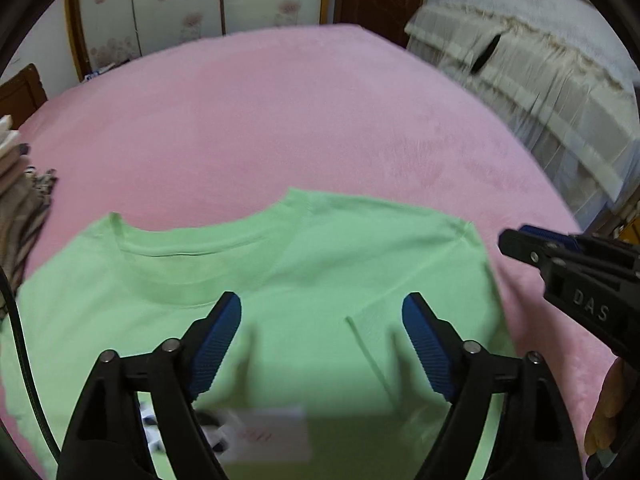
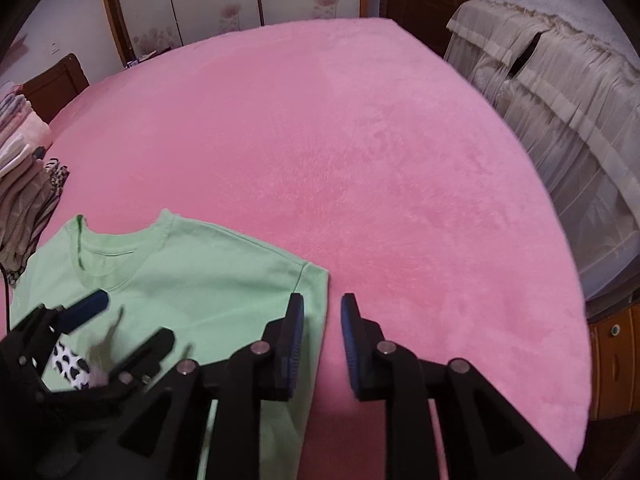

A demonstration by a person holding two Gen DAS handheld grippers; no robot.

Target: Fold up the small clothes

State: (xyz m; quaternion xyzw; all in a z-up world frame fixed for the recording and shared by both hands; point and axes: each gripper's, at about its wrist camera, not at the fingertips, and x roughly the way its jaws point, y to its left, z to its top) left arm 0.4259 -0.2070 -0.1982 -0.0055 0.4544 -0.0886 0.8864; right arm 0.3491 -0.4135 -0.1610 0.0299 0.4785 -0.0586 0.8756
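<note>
Left wrist view: open left tongs [image 1: 322,344] hover over the green shirt [image 1: 304,264]; open right tongs [image 2: 322,320] straddle its right edge.

A light green T-shirt [image 1: 304,280] lies flat on a pink blanket-covered bed [image 1: 280,120], close to the bed's near edge and toward its left side. Its round ribbed neckline points toward the far edge of the bed. The shoulder seam slopes down to the shirt's right side, which ends in a straight vertical edge where the sleeve appears folded in over the body. A thin raised crease runs diagonally across the right chest. Low on the front sits a pale printed patch with black-and-white spots, blurred and partly hidden.
</note>
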